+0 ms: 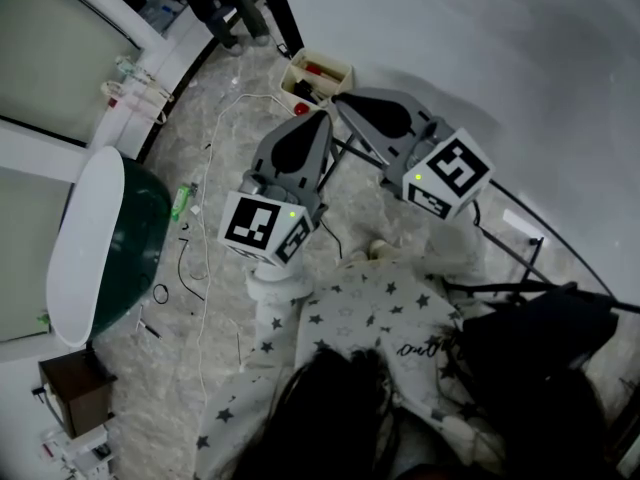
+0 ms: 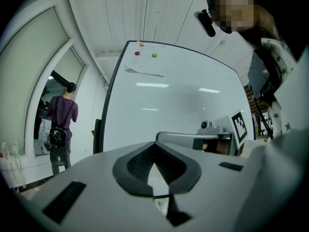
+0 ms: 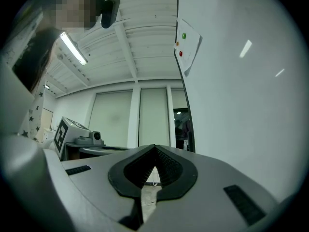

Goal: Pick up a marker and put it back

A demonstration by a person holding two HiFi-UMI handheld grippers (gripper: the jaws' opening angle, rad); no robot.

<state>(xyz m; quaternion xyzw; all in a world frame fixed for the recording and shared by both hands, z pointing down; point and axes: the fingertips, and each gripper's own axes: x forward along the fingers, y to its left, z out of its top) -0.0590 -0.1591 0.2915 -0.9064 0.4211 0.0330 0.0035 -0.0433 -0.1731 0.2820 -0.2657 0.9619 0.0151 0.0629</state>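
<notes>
Seemingly nothing's started: left gripper [image 2: 154,145] and right gripper [image 3: 154,149] are both pressed together, empty, short of the marker box [image 1: 340,68].

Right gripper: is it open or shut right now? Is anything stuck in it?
Shut and empty. In its own view the right gripper has its two dark pads meeting at the tips, with nothing between them.
</notes>
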